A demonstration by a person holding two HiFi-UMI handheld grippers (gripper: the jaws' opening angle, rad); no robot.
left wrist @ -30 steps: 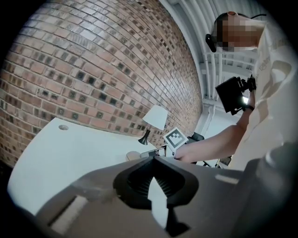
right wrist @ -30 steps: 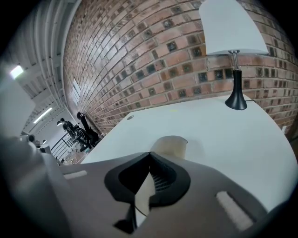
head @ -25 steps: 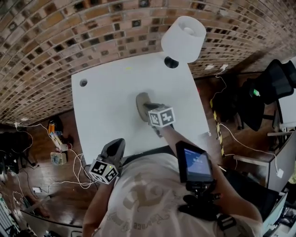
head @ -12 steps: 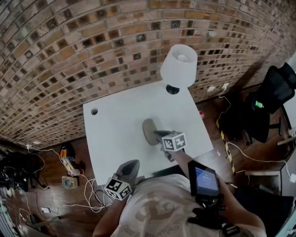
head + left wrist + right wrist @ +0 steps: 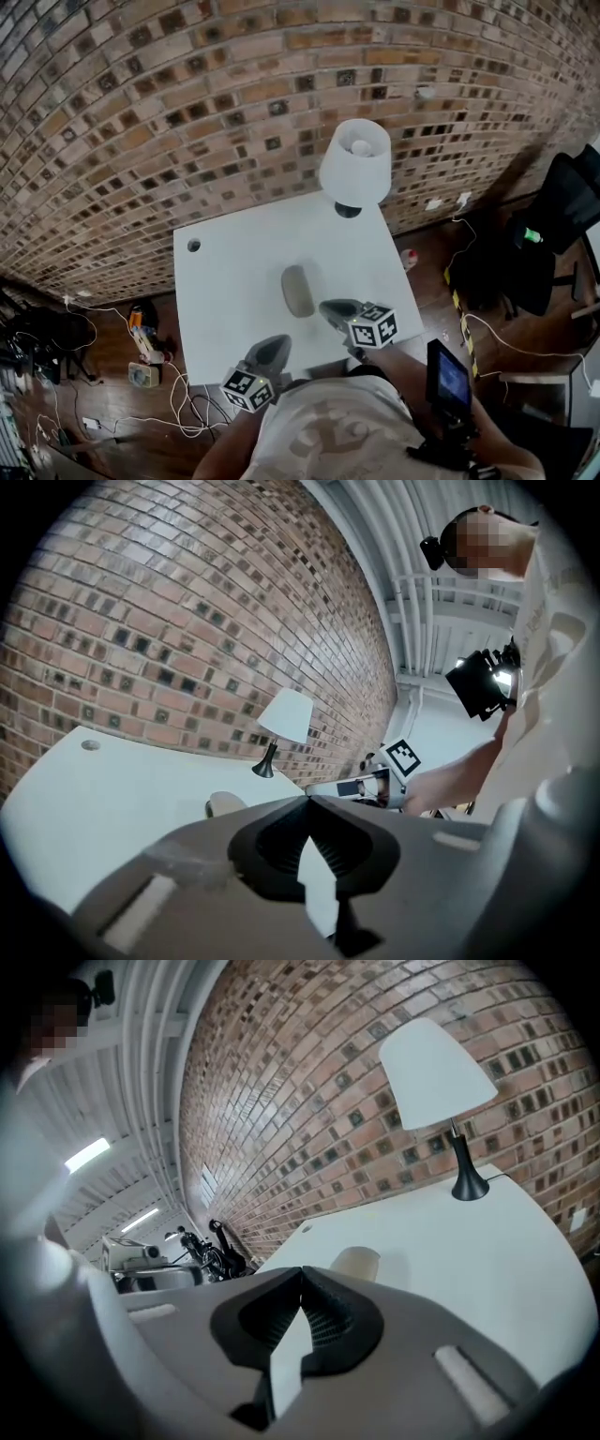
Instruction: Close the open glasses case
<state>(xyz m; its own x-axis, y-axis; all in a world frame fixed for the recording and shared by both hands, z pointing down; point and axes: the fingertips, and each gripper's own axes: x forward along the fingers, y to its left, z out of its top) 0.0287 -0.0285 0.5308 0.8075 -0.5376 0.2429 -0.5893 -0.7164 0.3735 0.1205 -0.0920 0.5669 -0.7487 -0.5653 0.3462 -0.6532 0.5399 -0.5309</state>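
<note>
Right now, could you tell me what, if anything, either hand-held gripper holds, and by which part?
Nothing: left hand-held gripper and right hand-held gripper are both shut and empty; the case lies apart.

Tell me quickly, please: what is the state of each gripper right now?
Left gripper: closed, holding nothing.
Right gripper: closed, holding nothing.

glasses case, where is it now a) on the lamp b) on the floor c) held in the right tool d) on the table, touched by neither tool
d: the case lies on the table, and the left tool and right tool are both shut, short of it.
</note>
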